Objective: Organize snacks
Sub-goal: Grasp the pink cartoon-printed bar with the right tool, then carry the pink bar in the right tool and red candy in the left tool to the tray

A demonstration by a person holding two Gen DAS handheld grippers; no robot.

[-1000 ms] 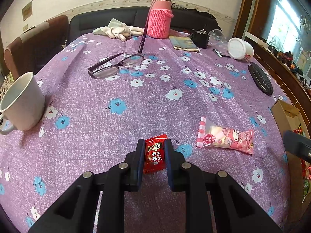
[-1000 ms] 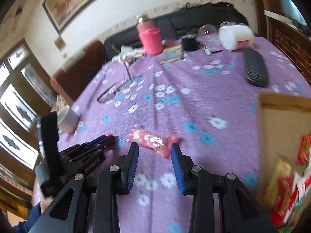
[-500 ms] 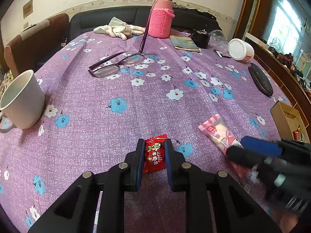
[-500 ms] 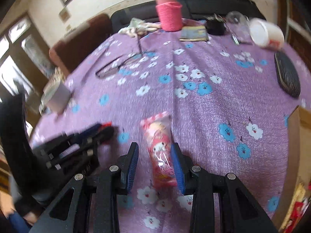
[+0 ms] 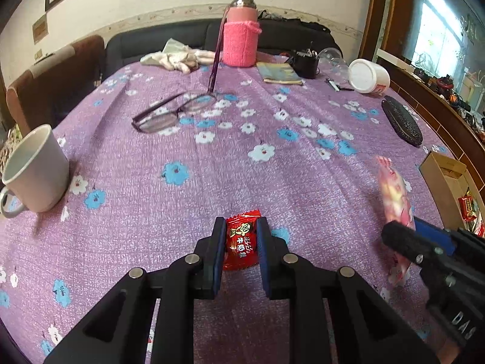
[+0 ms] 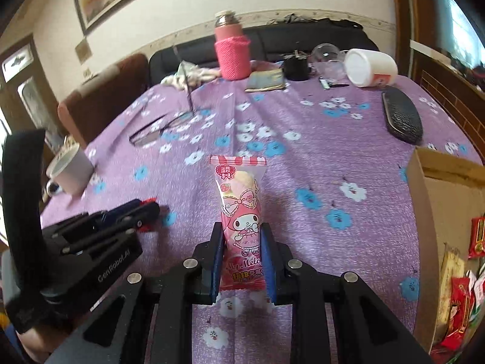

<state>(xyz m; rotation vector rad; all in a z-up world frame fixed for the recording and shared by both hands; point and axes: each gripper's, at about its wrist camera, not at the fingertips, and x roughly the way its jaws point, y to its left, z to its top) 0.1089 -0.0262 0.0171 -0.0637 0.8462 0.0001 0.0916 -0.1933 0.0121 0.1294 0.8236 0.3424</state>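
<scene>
My left gripper [image 5: 241, 227] is shut on a small red candy packet [image 5: 241, 242] and holds it low over the purple flowered tablecloth. My right gripper [image 6: 241, 232] is shut on a long pink My Melody snack packet [image 6: 242, 212], which sticks out forward between the jaws. That pink packet [image 5: 394, 200] shows blurred at the right of the left wrist view, above the right gripper [image 5: 403, 233]. The left gripper [image 6: 145, 209] shows at the left of the right wrist view. A cardboard box [image 6: 439, 200] with several snack packets inside stands at the right.
A white mug [image 5: 36, 170] stands at the left edge. Glasses [image 5: 175, 112] lie mid-table. At the back are a pink-sleeved bottle [image 5: 241, 36], white gloves [image 5: 178, 57], a booklet [image 5: 282, 72], a tipped white jar [image 5: 369, 75] and a black case [image 5: 401, 121].
My right gripper moved in over the pink packet, closed on it and lifted it, so it now points forward. My left gripper has kept hold of the red candy.
</scene>
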